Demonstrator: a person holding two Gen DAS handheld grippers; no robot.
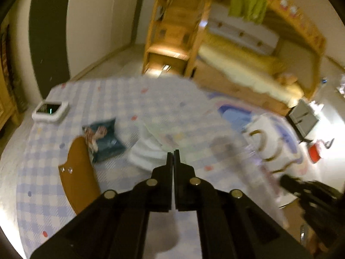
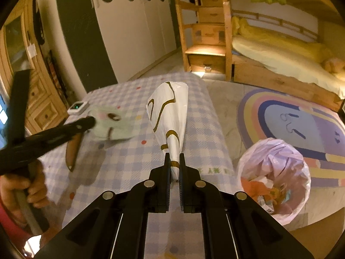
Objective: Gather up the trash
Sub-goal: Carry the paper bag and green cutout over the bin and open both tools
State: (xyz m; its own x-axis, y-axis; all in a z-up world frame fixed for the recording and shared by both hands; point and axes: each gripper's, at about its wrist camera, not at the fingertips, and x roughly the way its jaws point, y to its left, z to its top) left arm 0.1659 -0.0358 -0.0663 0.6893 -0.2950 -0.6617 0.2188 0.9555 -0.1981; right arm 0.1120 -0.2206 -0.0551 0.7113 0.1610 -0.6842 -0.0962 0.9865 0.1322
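Note:
My right gripper (image 2: pixel 174 164) is shut on the narrow end of a white plastic bag with brown lines (image 2: pixel 167 116) and holds it over the checked tablecloth (image 2: pixel 129 157). The bag shows blurred in the left wrist view (image 1: pixel 265 142). My left gripper (image 1: pixel 173 154) is shut on a pale green and white wrapper (image 1: pixel 151 144); in the right wrist view the wrapper (image 2: pixel 110 125) hangs at its tip. A dark blue snack packet (image 1: pixel 105 140) lies on the cloth left of the left gripper. A bin lined with a pink bag (image 2: pixel 273 177) holds trash on the floor at the right.
A brown curved wooden piece (image 1: pixel 77 172) lies on the cloth beside the packet. A white device with a green light (image 1: pixel 50 110) sits at the table's far left corner. A wooden bunk bed (image 2: pixel 269 64), a rainbow rug (image 2: pixel 291 118) and a wardrobe (image 2: pixel 129 32) stand beyond.

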